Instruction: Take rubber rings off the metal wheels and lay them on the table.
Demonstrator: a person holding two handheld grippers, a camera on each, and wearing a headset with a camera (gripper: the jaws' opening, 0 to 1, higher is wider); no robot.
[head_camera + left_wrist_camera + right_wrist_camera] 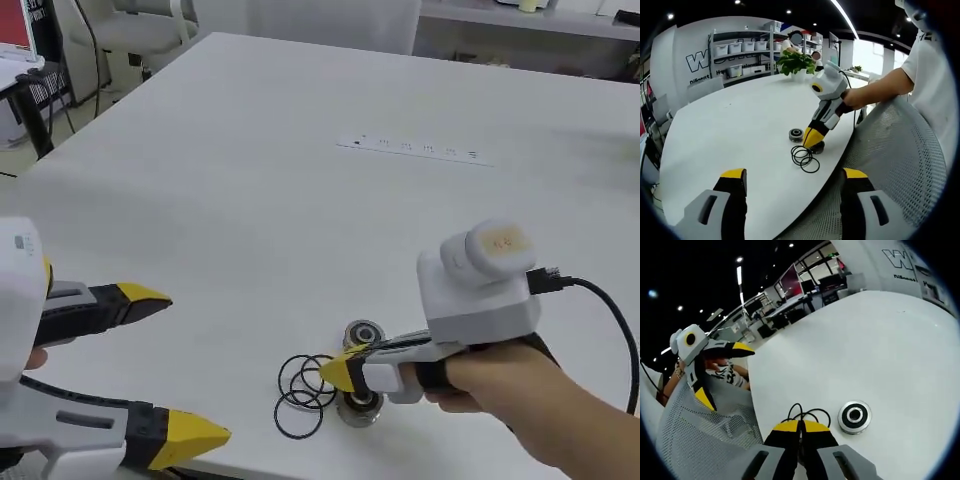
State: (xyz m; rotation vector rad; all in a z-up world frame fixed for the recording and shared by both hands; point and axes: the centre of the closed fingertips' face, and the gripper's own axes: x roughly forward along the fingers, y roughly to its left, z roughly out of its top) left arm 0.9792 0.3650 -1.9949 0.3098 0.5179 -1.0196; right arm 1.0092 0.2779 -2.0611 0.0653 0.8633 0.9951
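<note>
So there are two metal wheels here: one sits out in the open on the table, and the second wheel is right under the tips of the right gripper. The rubber rings are thin black loops lying flat in an overlapping bunch just beside the wheels. I count about four, but they cross each other so much I wouldn't swear to it. The right gripper's jaws are squeezed together right at the edge of that bunch, and I honestly can't tell if a ring is caught between them. The left gripper hangs over the near edge of the table, well apart from the wheels, with its jaws spread wide and nothing in them. The table is big, white and matte, with one white power strip further out. Around the room there are shelves of bins, a potted plant and a mesh chair.
</note>
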